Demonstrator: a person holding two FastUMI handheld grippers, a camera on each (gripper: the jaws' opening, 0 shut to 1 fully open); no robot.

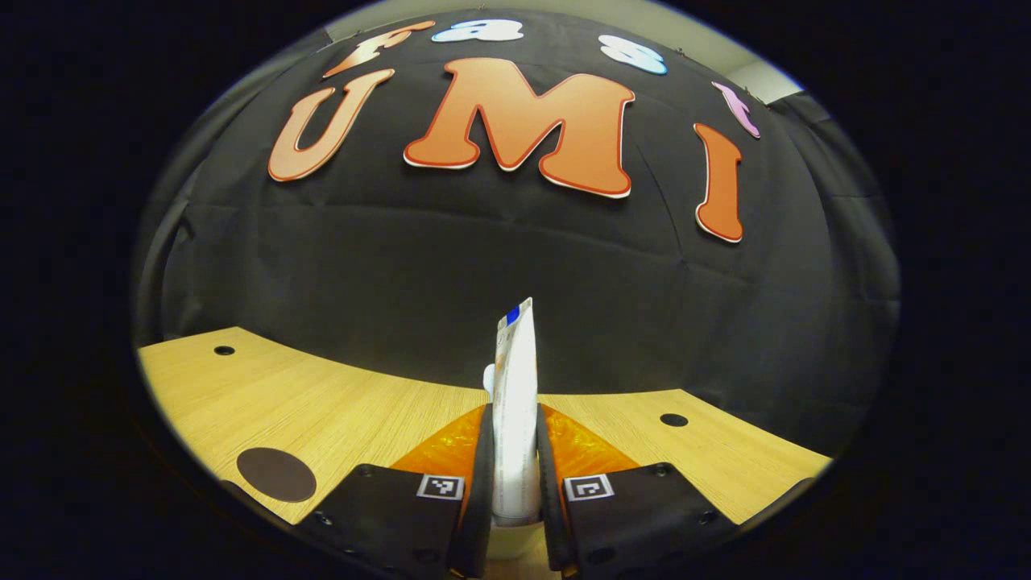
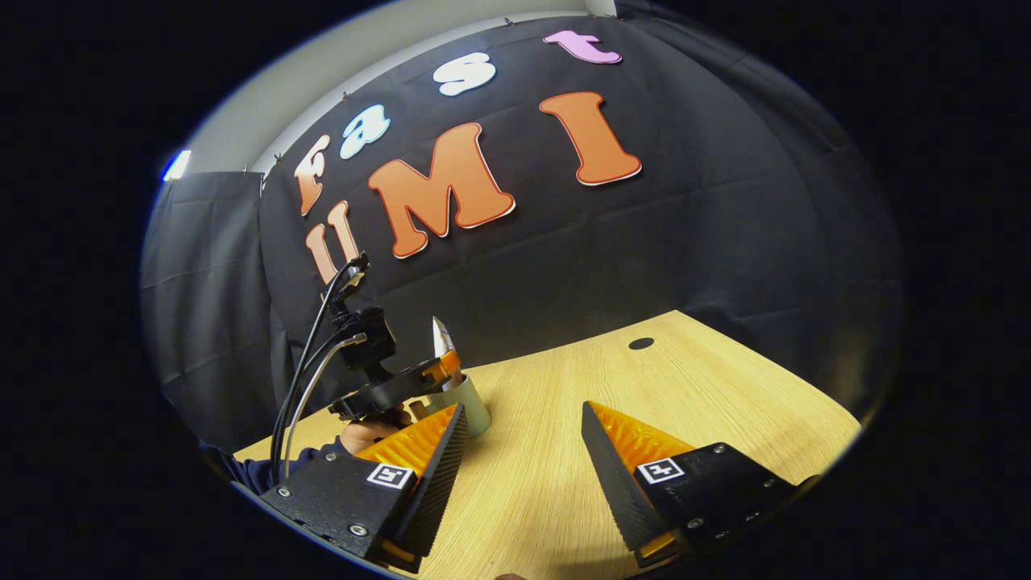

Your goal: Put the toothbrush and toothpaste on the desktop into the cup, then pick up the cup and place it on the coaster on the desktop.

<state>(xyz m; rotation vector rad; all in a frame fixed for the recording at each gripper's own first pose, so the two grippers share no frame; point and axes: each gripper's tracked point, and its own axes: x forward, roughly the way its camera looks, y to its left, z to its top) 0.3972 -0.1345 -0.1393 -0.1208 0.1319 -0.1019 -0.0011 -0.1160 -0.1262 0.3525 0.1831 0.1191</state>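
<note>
- The toothpaste (image 1: 515,403) is a white tube with a small blue patch near its flat crimped end. It stands upright with the crimped end on top, pressed on both sides between the left gripper's fingers. In the right gripper view its pointed top (image 2: 441,337) rises above the cup.
- The toothbrush (image 1: 488,380) shows as a small white tip just behind the tube, on its left side.
- The cup (image 2: 467,405) is pale and cylindrical, upright on the wooden desktop (image 1: 322,411) toward its left side.
- The coaster (image 1: 276,474) is a dark flat disc lying on the desktop near its front left edge.
</note>
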